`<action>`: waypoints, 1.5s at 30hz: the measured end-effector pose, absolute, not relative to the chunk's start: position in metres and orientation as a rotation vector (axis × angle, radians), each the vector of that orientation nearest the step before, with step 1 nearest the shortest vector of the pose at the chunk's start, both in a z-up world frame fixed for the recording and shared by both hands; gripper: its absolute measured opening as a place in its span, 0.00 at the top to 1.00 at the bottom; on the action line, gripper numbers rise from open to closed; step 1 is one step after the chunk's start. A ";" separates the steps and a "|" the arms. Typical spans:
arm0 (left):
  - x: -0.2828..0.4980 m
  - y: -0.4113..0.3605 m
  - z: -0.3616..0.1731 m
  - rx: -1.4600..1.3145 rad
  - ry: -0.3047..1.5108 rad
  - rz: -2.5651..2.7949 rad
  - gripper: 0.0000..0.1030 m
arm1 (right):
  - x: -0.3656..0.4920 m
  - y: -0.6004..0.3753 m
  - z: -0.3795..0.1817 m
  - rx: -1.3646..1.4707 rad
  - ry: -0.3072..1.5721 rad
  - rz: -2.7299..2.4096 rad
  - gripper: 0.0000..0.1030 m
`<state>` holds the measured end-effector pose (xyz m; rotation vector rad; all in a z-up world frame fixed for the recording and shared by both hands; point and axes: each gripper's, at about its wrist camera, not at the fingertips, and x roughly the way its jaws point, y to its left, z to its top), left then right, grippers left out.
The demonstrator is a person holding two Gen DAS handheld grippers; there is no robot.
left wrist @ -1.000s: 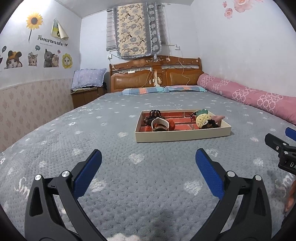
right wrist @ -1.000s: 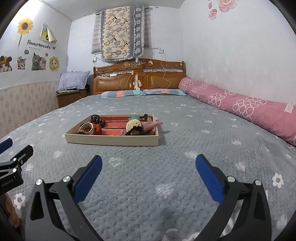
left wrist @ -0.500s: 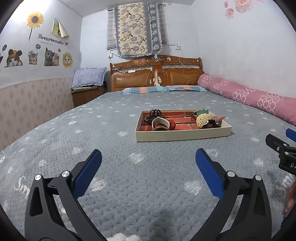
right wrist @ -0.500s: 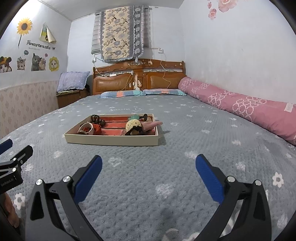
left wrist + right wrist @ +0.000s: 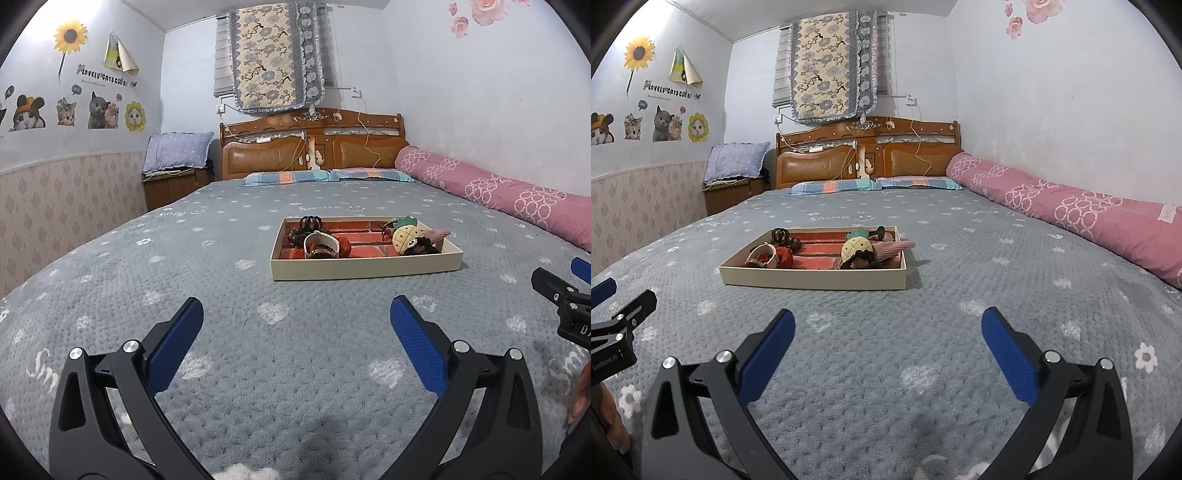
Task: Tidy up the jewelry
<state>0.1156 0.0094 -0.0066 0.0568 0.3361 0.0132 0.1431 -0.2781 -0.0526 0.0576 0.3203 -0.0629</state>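
A shallow cream tray [image 5: 365,266] [image 5: 812,282] with a red brick-pattern floor lies on the grey bedspread ahead of both grippers. At its left end lie a black claw clip [image 5: 309,222] [image 5: 780,235], a white band [image 5: 320,242] and a red piece [image 5: 783,255]. At its right end lie a pineapple-shaped plush piece [image 5: 405,236] [image 5: 855,248] and a pink ribbed piece [image 5: 892,248]. My left gripper [image 5: 295,317] is open and empty, well short of the tray. My right gripper [image 5: 886,328] is open and empty too, beside the left one.
The grey flowered bedspread [image 5: 221,332] stretches around the tray. A long pink bolster [image 5: 498,195] [image 5: 1071,214] lies along the right wall. Pillows and a wooden headboard [image 5: 314,147] stand at the far end. A bedside cabinet [image 5: 170,184] stands at the far left.
Nothing has visibly changed apart from a very slight camera drift; both grippers stay open and the tray lies still.
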 end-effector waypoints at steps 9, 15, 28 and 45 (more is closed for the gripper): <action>0.115 0.011 -0.007 0.054 0.339 0.015 0.05 | 0.143 -0.278 -0.053 0.059 0.321 -0.063 0.04; 0.116 0.011 -0.007 0.053 0.342 0.014 0.05 | 0.144 -0.279 -0.053 0.059 0.323 -0.064 0.04; 0.116 0.013 -0.008 0.051 0.346 0.015 0.05 | 0.145 -0.279 -0.055 0.059 0.325 -0.065 0.04; 0.117 0.013 -0.008 0.051 0.347 0.016 0.05 | 0.145 -0.279 -0.054 0.059 0.326 -0.065 0.04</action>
